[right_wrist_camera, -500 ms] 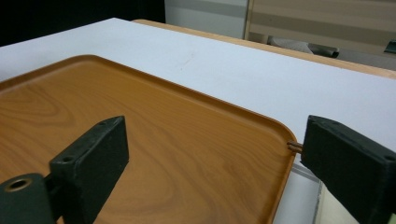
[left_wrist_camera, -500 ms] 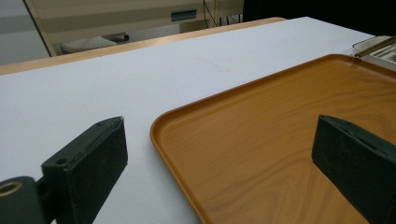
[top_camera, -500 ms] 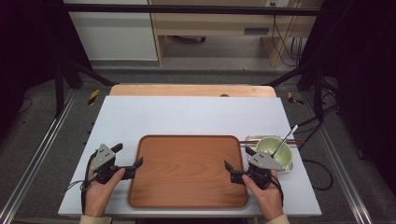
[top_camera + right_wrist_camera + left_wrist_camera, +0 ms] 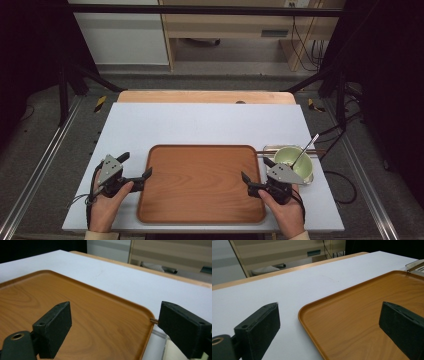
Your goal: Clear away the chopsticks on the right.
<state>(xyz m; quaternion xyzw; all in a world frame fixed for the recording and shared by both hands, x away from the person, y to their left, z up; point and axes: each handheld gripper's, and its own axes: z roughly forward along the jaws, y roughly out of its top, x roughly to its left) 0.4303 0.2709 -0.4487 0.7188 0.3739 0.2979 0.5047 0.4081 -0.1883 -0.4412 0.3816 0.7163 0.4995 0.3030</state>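
Observation:
A brown wood-grain tray (image 4: 200, 185) lies empty on the white table top (image 4: 210, 122), near its front edge. My left gripper (image 4: 136, 165) is open at the tray's left rim. In the left gripper view one jaw stands over the white table and the other over the tray (image 4: 362, 315), with the left gripper (image 4: 330, 312) astride the rim. My right gripper (image 4: 256, 169) is open at the tray's right rim. In the right gripper view the right gripper (image 4: 117, 312) has the rim's corner of the tray (image 4: 87, 315) between its jaws. No pad touches the tray.
A pale green bowl (image 4: 292, 159) with a thin utensil handle (image 4: 307, 145) leaning in it stands right of the tray, on a small metal dish (image 4: 270, 148) that also holds chopsticks. A wooden strip (image 4: 205, 96) edges the table's far side. Metal rails run along both sides.

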